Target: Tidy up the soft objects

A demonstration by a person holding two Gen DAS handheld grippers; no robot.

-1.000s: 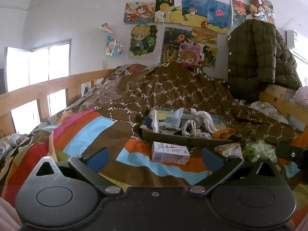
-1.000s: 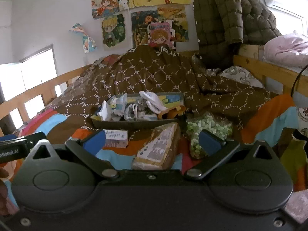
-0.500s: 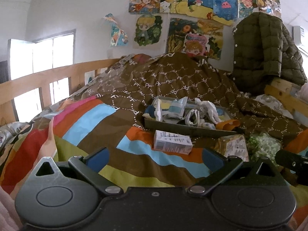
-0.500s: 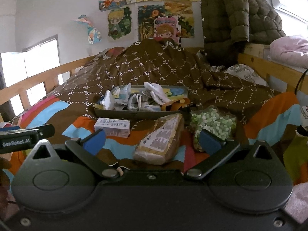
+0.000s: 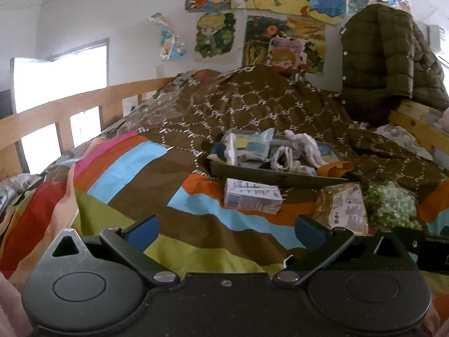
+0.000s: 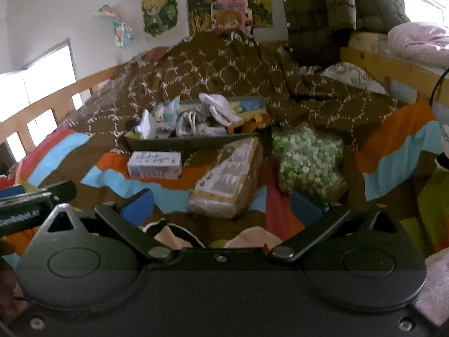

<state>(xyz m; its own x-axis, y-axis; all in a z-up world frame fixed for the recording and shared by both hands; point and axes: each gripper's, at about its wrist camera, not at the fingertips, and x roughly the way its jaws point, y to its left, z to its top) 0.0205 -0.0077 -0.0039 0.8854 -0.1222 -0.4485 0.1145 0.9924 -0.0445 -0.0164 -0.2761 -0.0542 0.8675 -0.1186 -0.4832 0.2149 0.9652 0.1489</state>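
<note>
A dark shallow tray (image 5: 275, 174) (image 6: 196, 140) sits on the bed, holding white socks (image 5: 304, 147) (image 6: 221, 108) and other small cloth pieces. In front of it lie a white tissue pack (image 5: 252, 198) (image 6: 154, 165), a wedge-shaped wrapped packet (image 5: 348, 209) (image 6: 227, 177) and a clear bag of green-white pieces (image 5: 391, 203) (image 6: 308, 160). My left gripper (image 5: 224, 231) is open and empty, short of the tissue pack. My right gripper (image 6: 221, 206) is open and empty, just short of the wedge packet.
A striped bedspread (image 5: 134, 196) and a brown patterned quilt (image 5: 252, 104) cover the bed. Wooden rails (image 5: 70, 106) (image 6: 387, 67) run along both sides. A dark puffer jacket (image 5: 390, 61) hangs at the back right. Pink cloth (image 6: 174, 236) lies under the right gripper.
Both grippers have pulled back and tipped down slightly, so the tray and packets sit farther off. Pink cloth has come into view beneath the right gripper. Both stayed open.
</note>
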